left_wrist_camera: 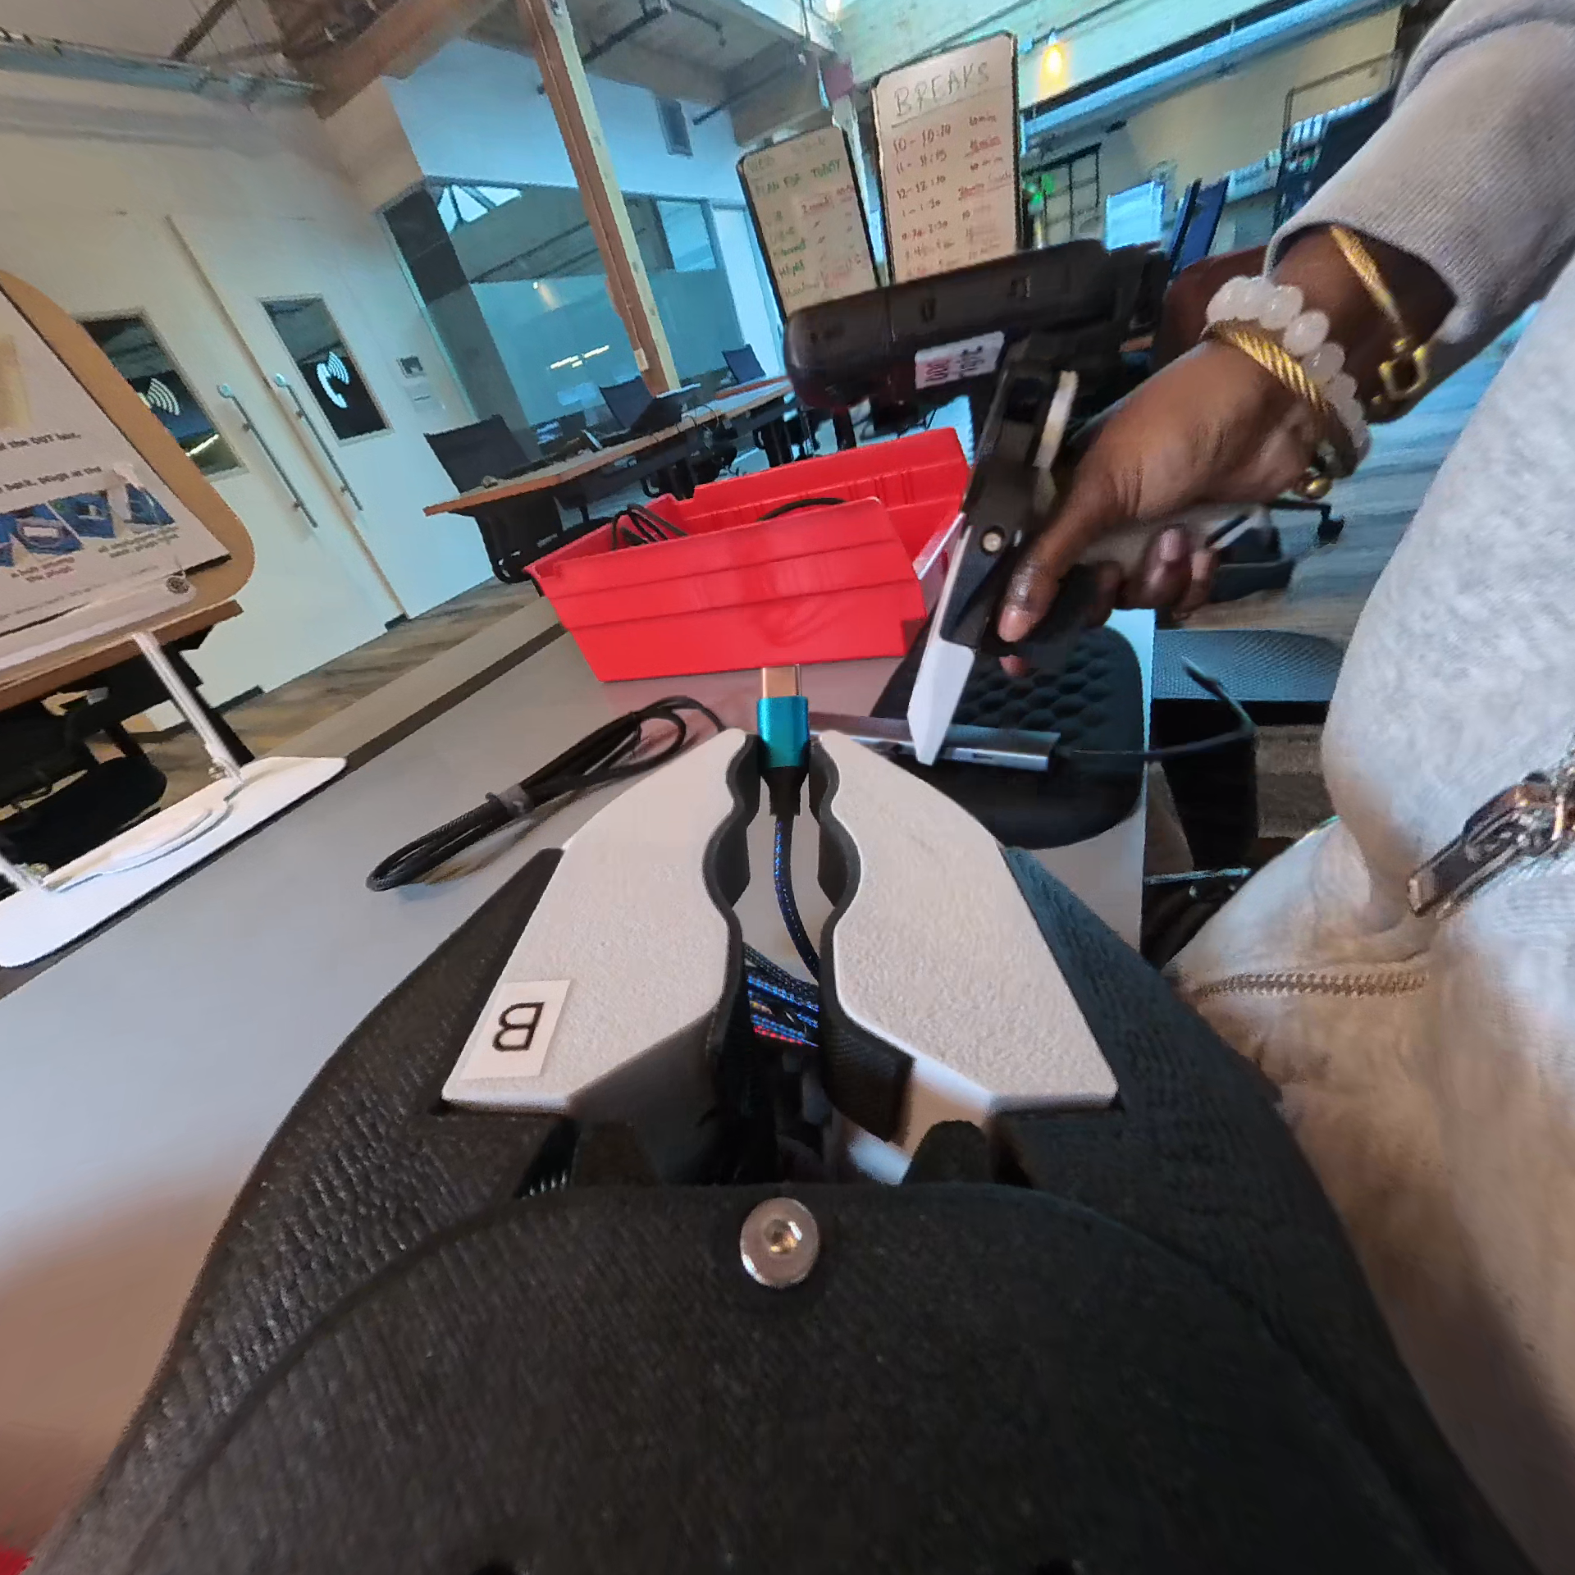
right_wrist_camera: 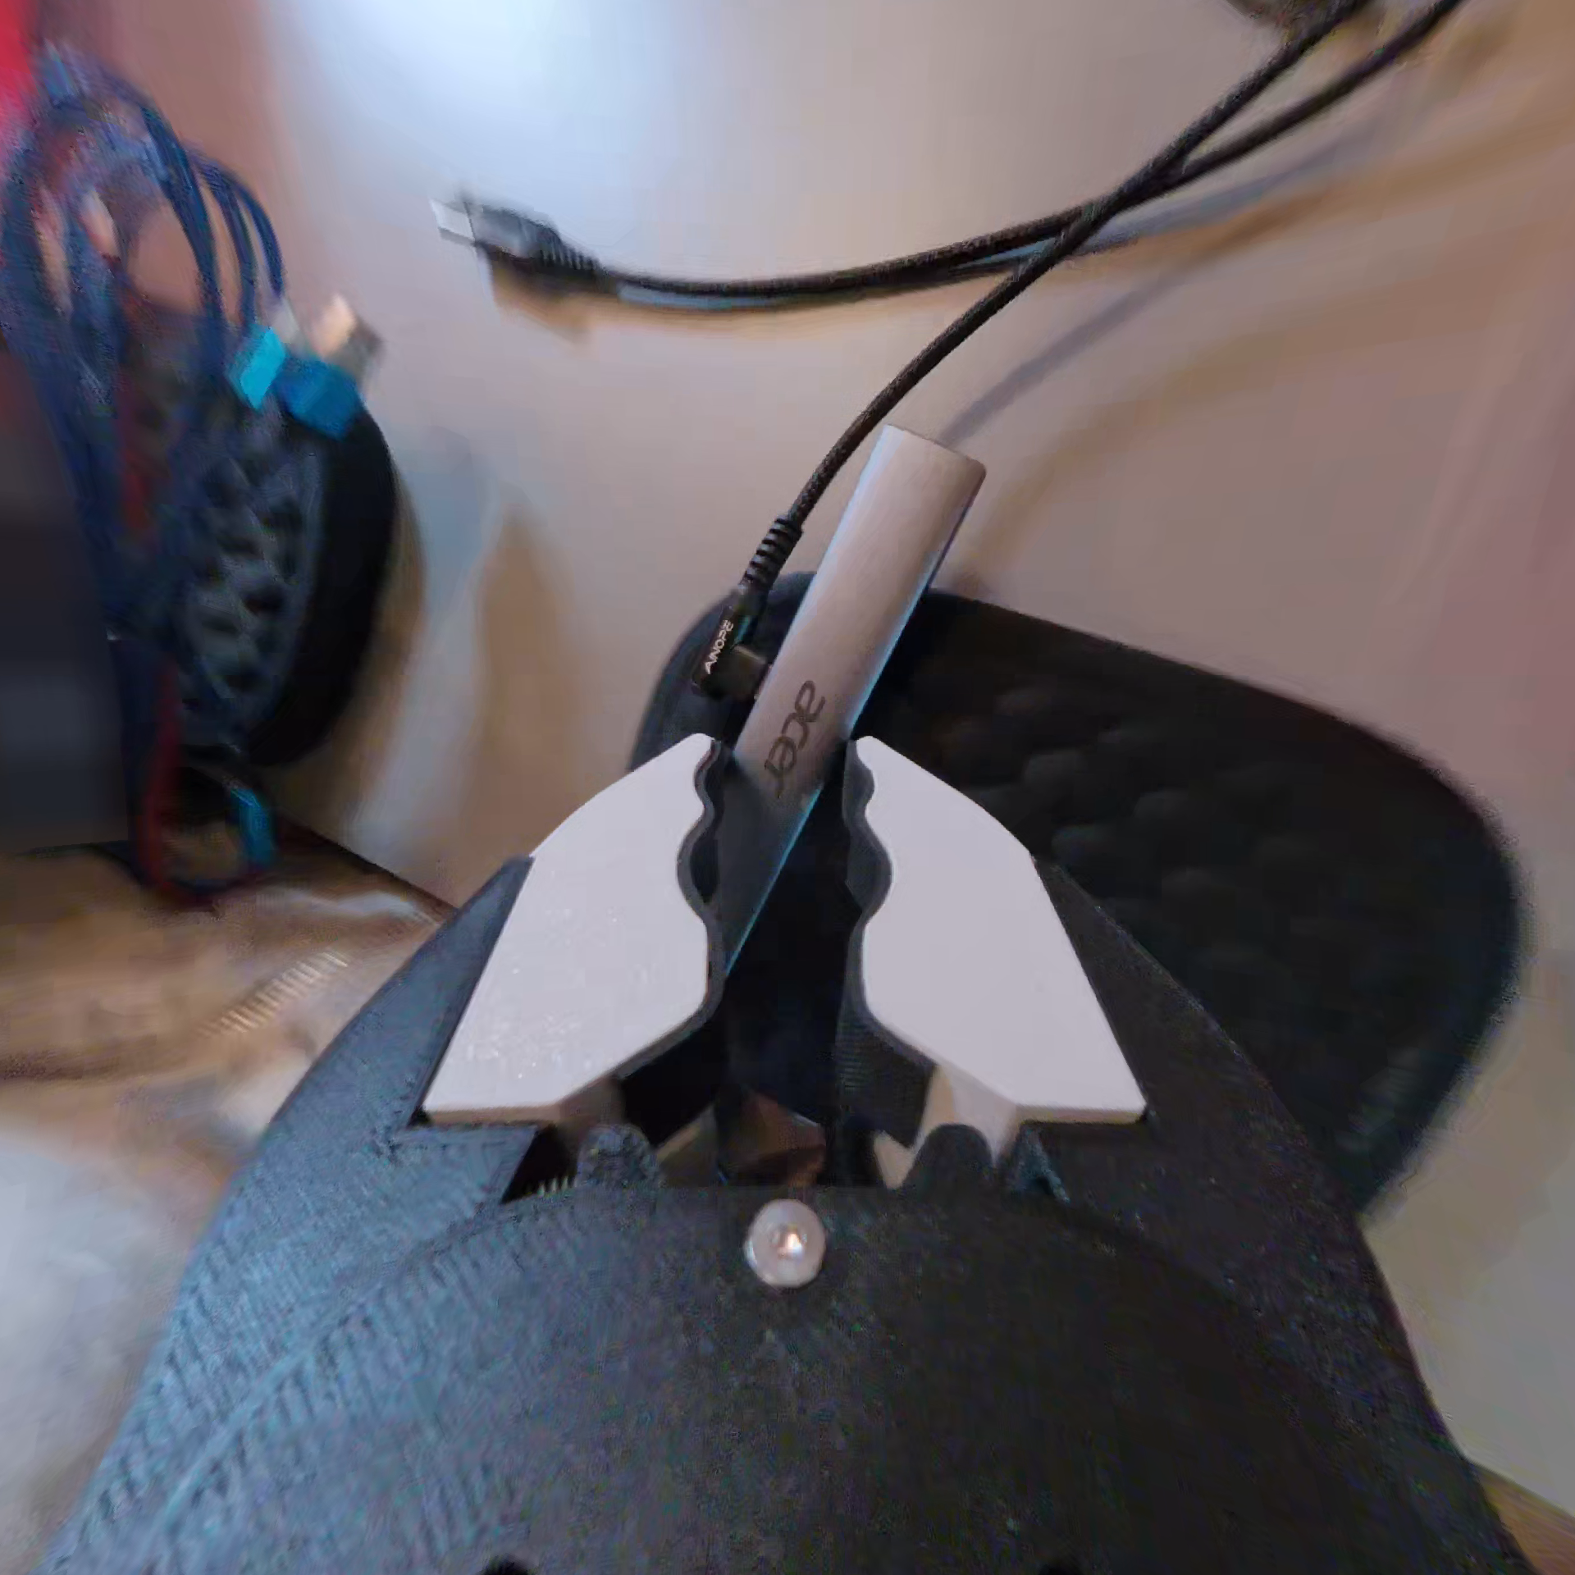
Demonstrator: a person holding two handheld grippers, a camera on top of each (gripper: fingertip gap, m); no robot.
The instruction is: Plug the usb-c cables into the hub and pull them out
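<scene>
Left wrist view first: the left tool [left_wrist_camera: 780, 750] is being kept nearly closed, its jaws pinching a blue braided cable [left_wrist_camera: 788, 886] just behind the teal plug [left_wrist_camera: 781, 724], whose metal tip is sticking out ahead, pointed up and away. Beyond and to the right, the hub [left_wrist_camera: 997, 743] is being pressed onto a black pad [left_wrist_camera: 1057, 682] at the table [left_wrist_camera: 256, 937] edge by the right tool [left_wrist_camera: 933, 707]. A spare black cable [left_wrist_camera: 545, 793] is lying coiled to the left, a red bin [left_wrist_camera: 741, 588] behind. Plug and hub are well apart and not lined up; if the plug is brought in at this angle, it may be jammed against the port edge or twisted in the pinch.

Right wrist view now: the right tool [right_wrist_camera: 784, 758] is being closed partway around the grey hub [right_wrist_camera: 861, 622], gripped near one end and tilted. A black angled plug [right_wrist_camera: 729, 660] is seated in its side. With such an end grip, the hub may be levered round when the plug is pushed in, and the seated black plug may be strained or tugged out.
</scene>
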